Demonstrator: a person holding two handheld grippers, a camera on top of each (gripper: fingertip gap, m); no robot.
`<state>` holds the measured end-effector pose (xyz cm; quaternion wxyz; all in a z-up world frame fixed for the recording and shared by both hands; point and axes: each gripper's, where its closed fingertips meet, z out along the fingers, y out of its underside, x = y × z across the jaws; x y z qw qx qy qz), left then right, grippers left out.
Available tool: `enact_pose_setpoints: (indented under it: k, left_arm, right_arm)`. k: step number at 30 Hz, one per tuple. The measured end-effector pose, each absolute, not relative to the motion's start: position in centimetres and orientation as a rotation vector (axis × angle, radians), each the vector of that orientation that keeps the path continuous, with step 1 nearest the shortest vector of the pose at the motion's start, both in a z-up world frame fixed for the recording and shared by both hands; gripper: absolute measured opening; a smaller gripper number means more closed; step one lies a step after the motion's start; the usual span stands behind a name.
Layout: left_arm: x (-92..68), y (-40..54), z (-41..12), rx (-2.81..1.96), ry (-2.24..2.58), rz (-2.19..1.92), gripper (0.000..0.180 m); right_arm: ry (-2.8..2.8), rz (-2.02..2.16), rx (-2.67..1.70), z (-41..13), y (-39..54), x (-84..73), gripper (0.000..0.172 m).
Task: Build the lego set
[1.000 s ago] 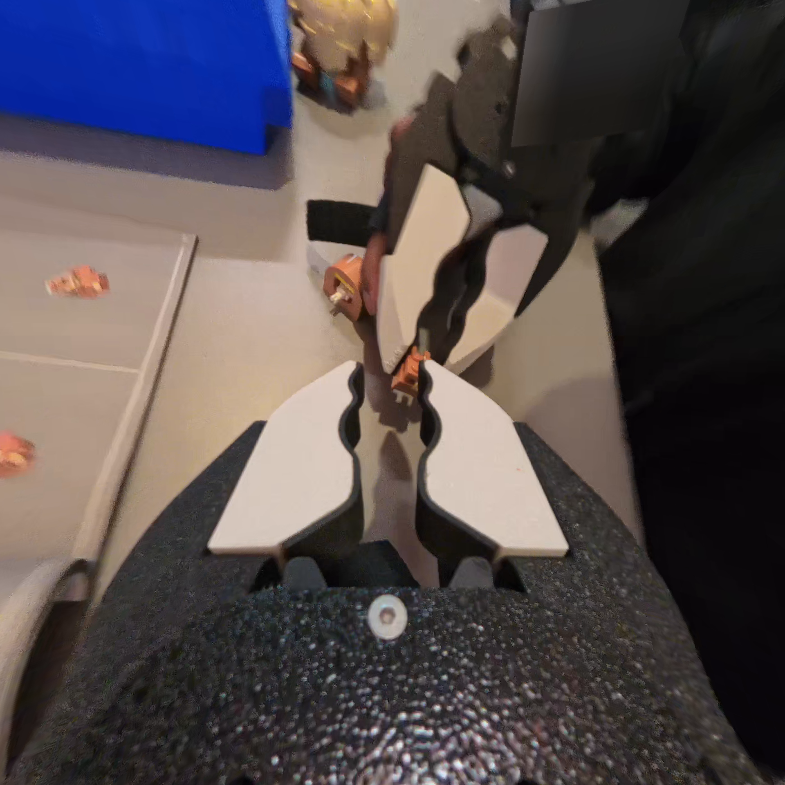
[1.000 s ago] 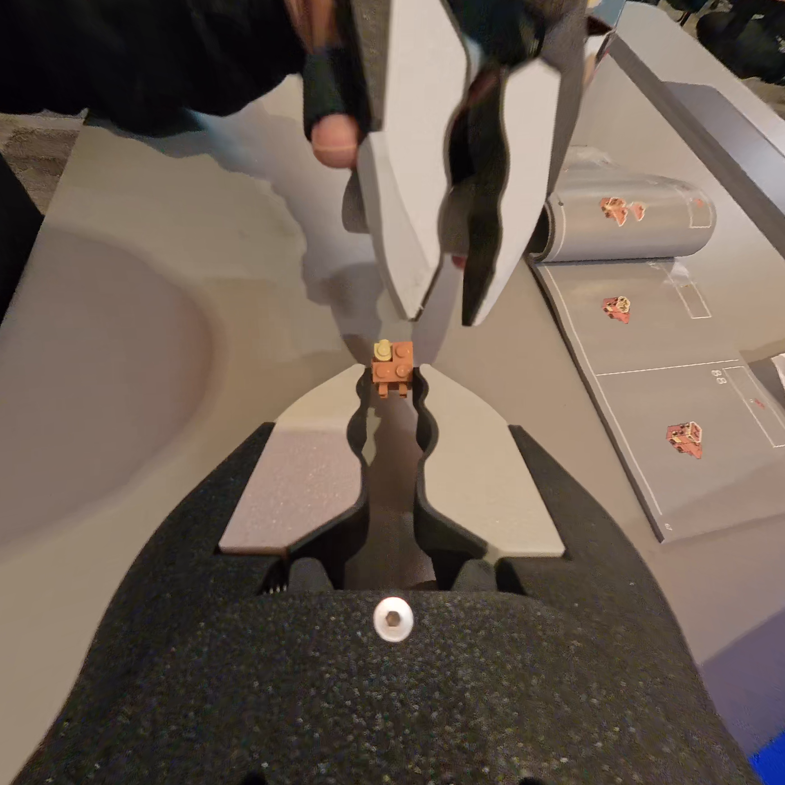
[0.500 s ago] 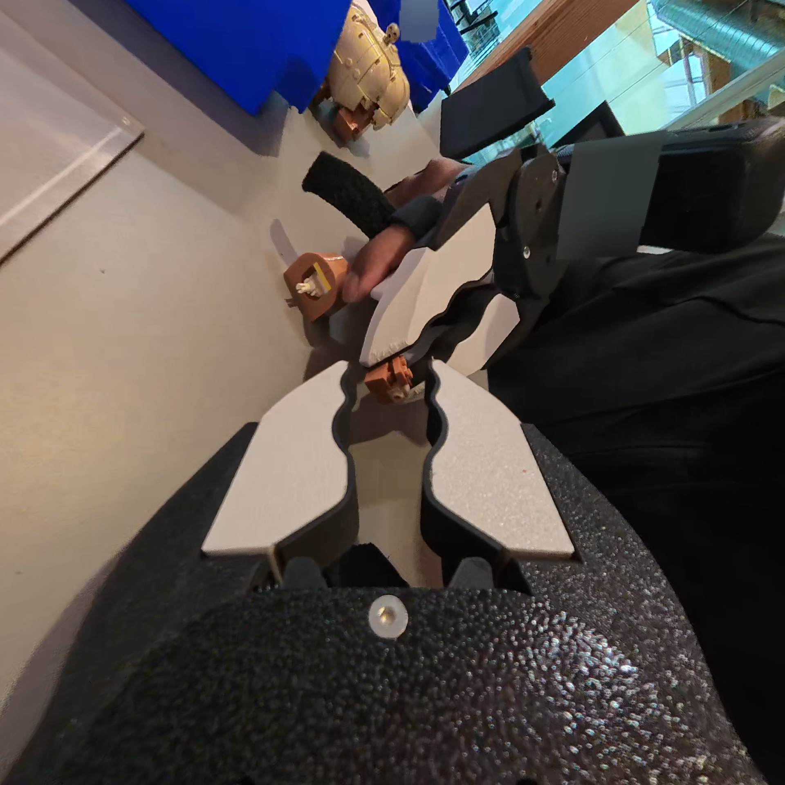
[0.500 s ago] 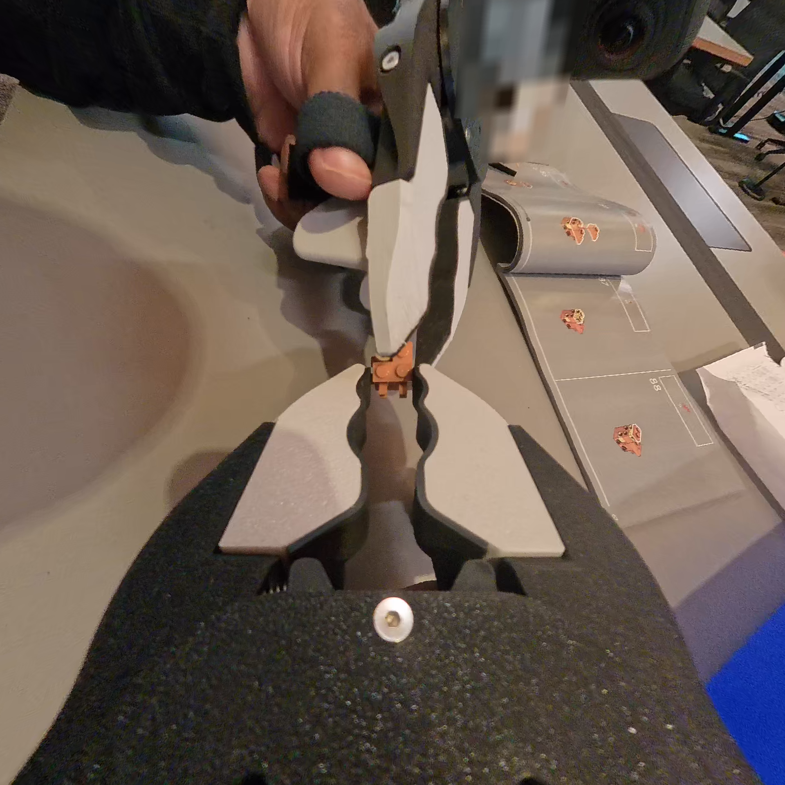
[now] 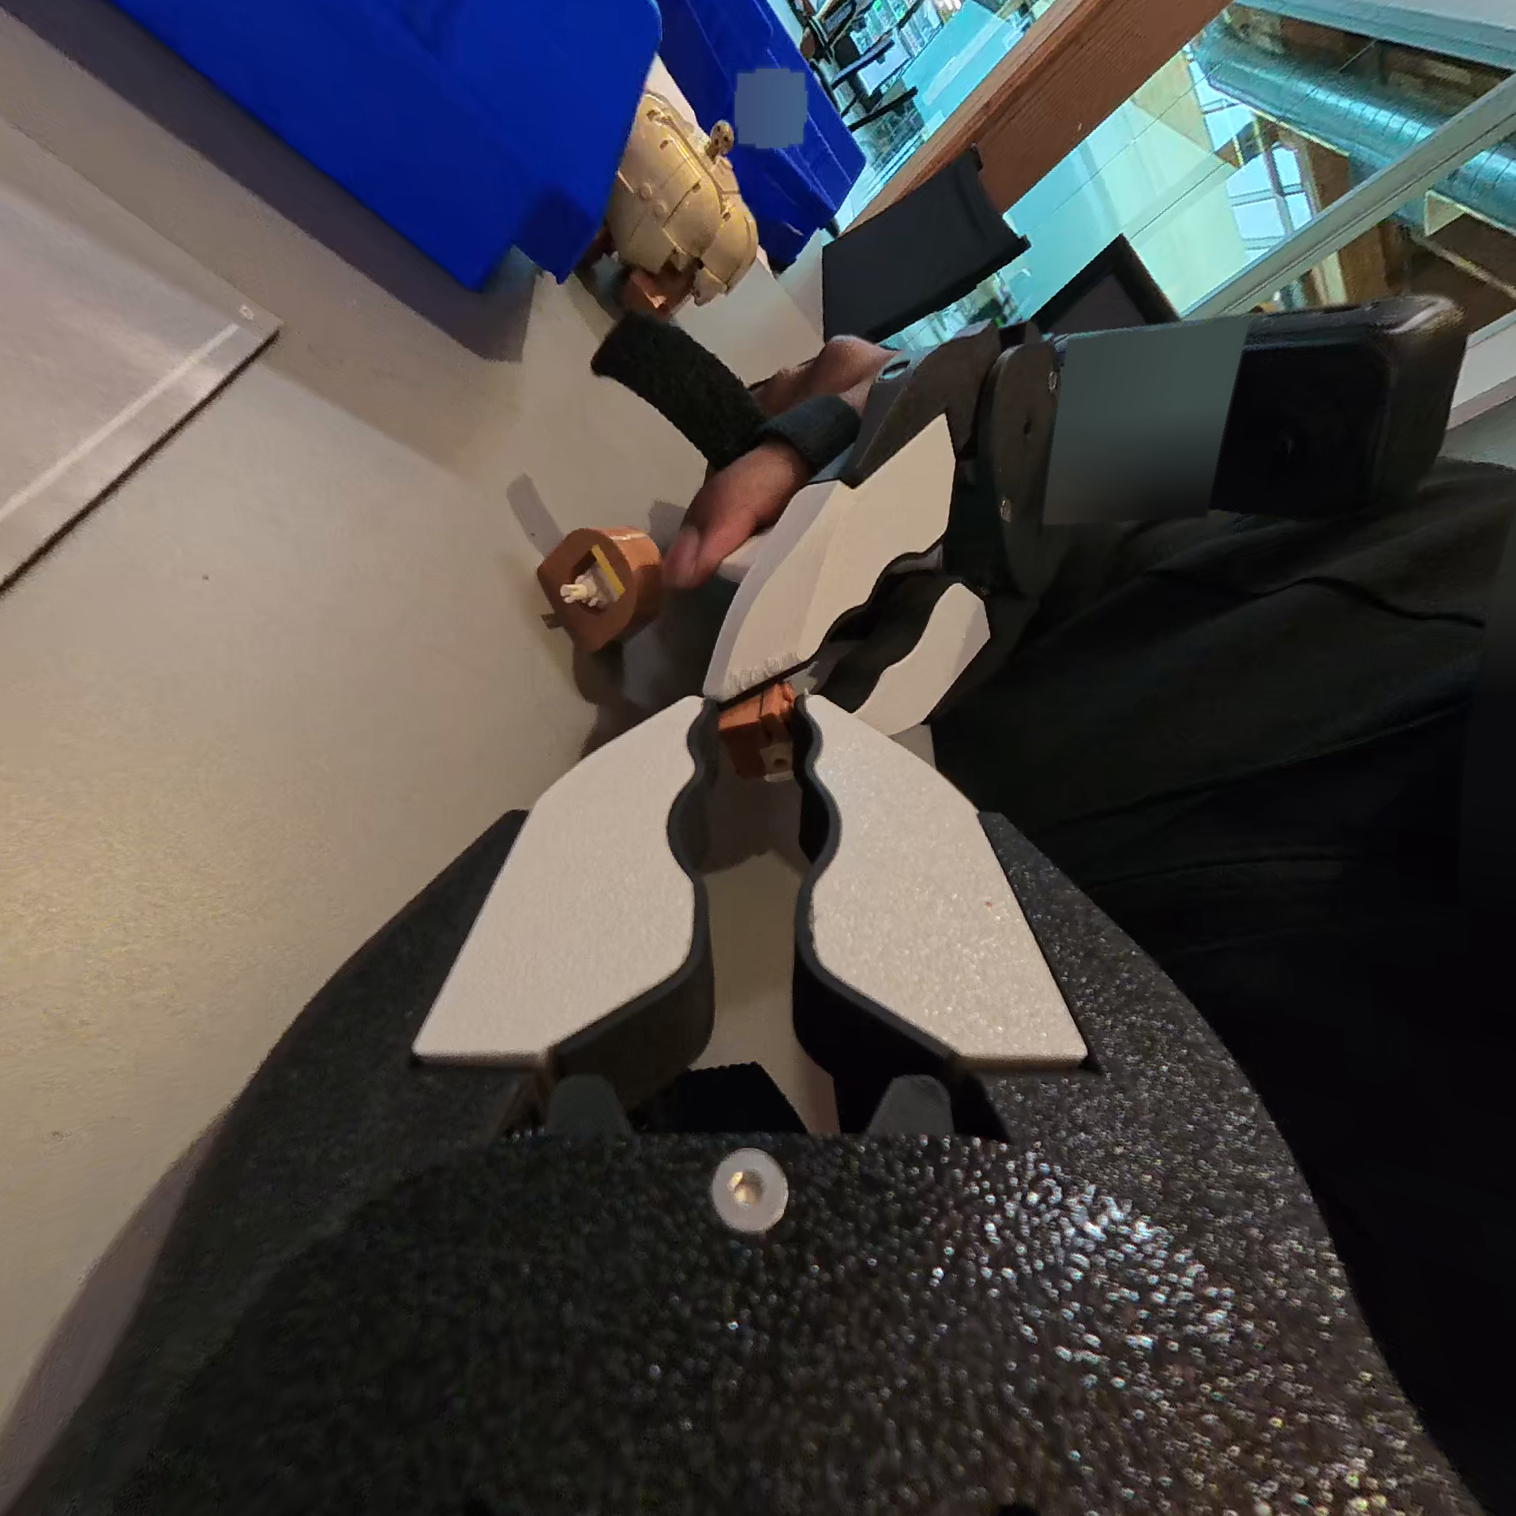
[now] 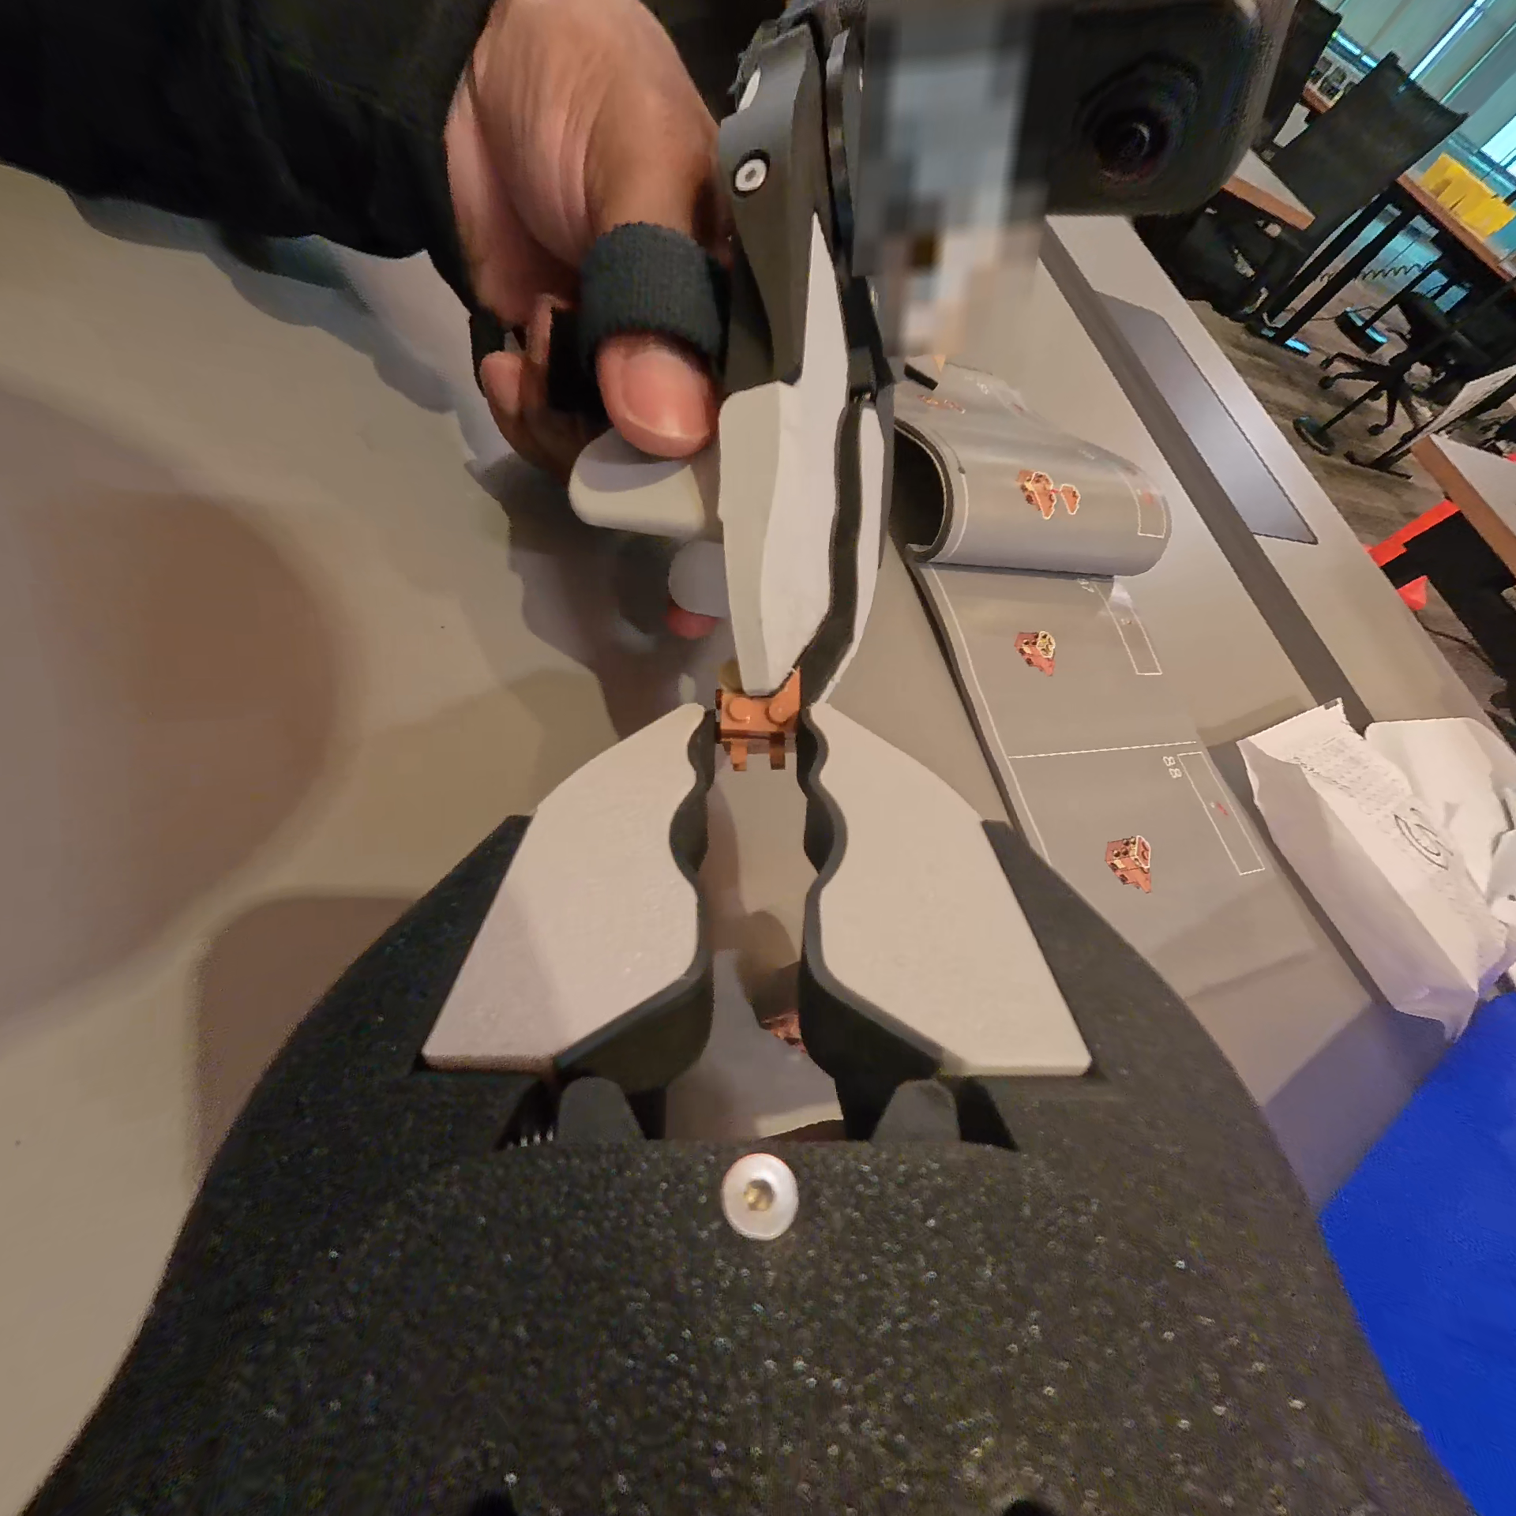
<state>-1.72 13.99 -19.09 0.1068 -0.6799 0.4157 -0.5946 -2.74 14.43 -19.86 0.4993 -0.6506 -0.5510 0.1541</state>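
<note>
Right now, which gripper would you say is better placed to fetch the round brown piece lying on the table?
Probably the right gripper: the round brown piece lies just beside its fingers, farther from the left gripper. Both are clamped on one small brown brick, so it must release first.

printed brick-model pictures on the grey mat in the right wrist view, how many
3: one on the curled-up far end, one on the flat mat just below the roll, one nearest. The roll may hide more.
</note>
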Motion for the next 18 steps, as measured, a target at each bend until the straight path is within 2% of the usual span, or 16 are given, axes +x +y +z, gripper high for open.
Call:
enact_pose_setpoints:
  k: [8,18]
  left_arm:
    - [-1.8,14.1,-19.3,-2.020,1.268,-1.662,0.023]
    - [-1.8,14.2,-18.5,-1.943,1.245,-1.710,0.017]
  right_arm:
    - [-1.316,0.330,-1.554,-19.6,14.7,-2.7,0.018]
    - [-1.289,0.284,-1.510,-18.8,14.9,-2.6,0.018]
